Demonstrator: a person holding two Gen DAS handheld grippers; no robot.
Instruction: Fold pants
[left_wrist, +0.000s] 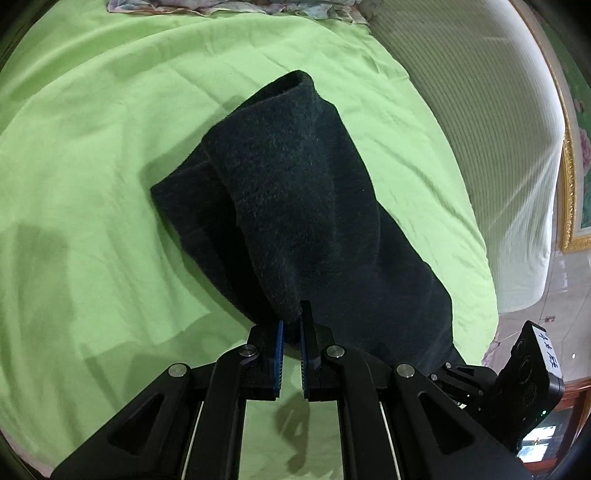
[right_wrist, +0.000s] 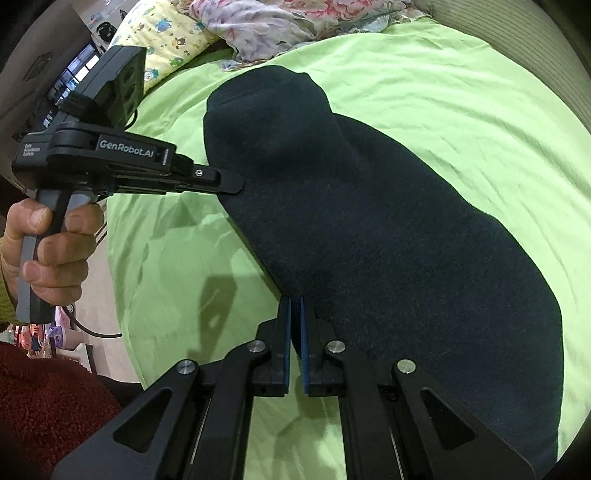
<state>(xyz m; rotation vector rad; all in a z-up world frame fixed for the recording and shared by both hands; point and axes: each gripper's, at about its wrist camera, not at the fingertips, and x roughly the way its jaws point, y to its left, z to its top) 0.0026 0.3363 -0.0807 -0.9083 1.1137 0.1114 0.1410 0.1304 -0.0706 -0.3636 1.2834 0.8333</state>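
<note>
Right wrist view, hand (right_wrist: 48, 243) gripping left hand-held gripper (right_wrist: 236, 186) level, touching pants (right_wrist: 369, 221)

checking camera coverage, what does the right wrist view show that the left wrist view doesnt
Only the right wrist view: the person's hand on the left tongs' handle, a cartoon-print pillow and a red sleeve. Only the left wrist view: a gold picture frame and the striped mattress side. Both: the dark pants on the green sheet, pinched by shut tongs.

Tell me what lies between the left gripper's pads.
In the left wrist view, a fold of the dark pants sits pinched between the left gripper's blue pads; nothing else is there.
</note>
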